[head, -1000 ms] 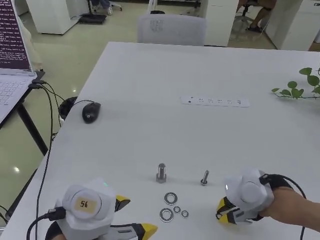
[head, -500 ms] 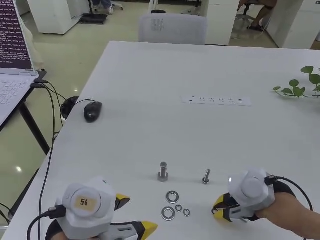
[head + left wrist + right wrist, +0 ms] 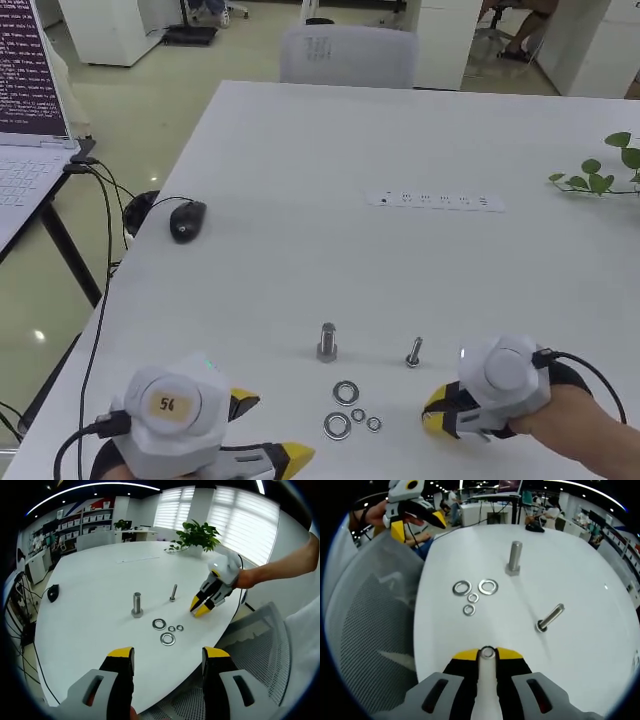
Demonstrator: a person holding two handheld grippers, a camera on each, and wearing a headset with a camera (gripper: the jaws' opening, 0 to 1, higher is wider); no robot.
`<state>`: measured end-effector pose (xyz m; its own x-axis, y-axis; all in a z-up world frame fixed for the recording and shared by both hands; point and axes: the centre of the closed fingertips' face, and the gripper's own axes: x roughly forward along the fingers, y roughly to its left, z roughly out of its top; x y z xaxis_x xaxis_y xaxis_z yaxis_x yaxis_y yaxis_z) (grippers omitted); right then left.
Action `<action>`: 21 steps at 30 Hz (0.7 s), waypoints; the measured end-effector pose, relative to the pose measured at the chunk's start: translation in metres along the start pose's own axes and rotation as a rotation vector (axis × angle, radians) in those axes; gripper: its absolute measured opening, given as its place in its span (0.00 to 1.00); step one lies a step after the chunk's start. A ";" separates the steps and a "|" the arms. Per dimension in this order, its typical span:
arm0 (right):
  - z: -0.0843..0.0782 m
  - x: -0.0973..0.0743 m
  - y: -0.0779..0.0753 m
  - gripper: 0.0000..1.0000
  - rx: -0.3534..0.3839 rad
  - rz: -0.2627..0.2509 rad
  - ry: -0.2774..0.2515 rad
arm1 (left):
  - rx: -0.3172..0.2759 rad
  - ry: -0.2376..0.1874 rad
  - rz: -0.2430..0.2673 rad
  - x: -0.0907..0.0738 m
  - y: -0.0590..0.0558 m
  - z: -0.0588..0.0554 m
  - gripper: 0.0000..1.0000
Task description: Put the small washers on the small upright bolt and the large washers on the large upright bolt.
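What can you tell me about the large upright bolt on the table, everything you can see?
The large bolt is dull grey metal, standing upright on its hex head on the white table, shank pointing up. No washer sits on it. The small bolt stands apart to its right in the head view; a large washer lies flat just in front, not touching.

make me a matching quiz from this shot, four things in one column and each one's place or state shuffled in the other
Column one
1. large bolt
2. computer mouse
3. left tool
4. right tool

Column two
a. lying near the left edge of the table in the head view
b. jaws closed together
c. standing upright, head down
d. jaws wide apart

Pairs: 1-c, 2-a, 3-d, 4-b
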<state>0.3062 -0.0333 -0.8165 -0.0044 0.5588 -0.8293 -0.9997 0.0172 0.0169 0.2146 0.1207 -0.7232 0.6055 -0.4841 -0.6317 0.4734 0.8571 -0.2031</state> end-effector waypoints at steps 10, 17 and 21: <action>0.004 0.000 -0.002 0.13 0.007 -0.006 -0.010 | -0.001 0.002 0.000 0.000 0.001 0.000 0.54; 0.001 0.002 0.000 0.06 -0.014 -0.008 0.011 | 0.000 0.005 -0.002 0.000 0.000 -0.002 0.54; 0.000 0.000 -0.002 0.11 0.012 -0.022 -0.006 | -0.003 0.001 -0.001 0.000 0.000 -0.001 0.54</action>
<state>0.3080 -0.0331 -0.8161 0.0180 0.5630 -0.8262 -0.9992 0.0398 0.0054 0.2136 0.1210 -0.7241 0.6045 -0.4845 -0.6323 0.4722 0.8572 -0.2054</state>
